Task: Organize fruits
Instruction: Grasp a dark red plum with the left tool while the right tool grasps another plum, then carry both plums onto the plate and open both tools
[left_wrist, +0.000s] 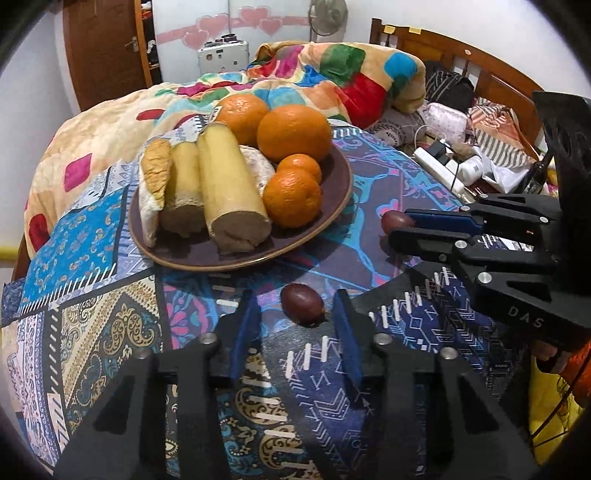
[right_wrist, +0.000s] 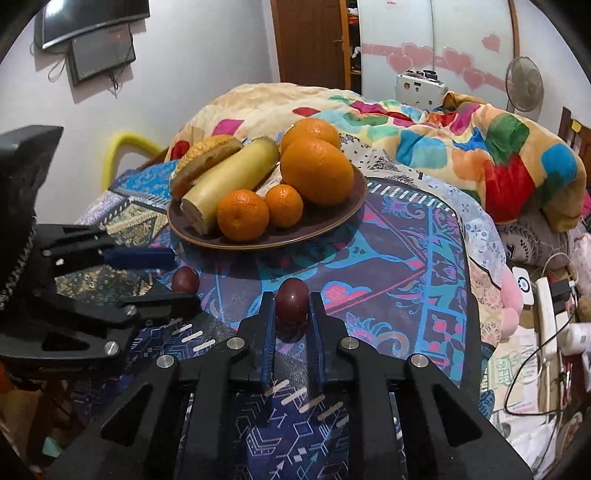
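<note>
- Two dark red fruits lie on the patterned cloth below the plate (left_wrist: 332, 206).
- One fruit (right_wrist: 291, 299) is pinched upright by the right gripper (right_wrist: 291, 314).
- The other fruit (left_wrist: 303, 304) lies between the spread fingers of the left gripper (left_wrist: 295, 317), untouched.

1. The right gripper (right_wrist: 291, 310) points forward and downward, its two blue-padded fingers (right_wrist: 266, 332) drawn close together, clamped on a small dark red fruit (right_wrist: 291, 300).
2. The left gripper (left_wrist: 295, 317) also tilts downward, its fingers (left_wrist: 243, 325) apart with a gap on each side of another dark red fruit (left_wrist: 302, 304), not pressing it.
3. The two grippers sit near each other, side by side.
</note>
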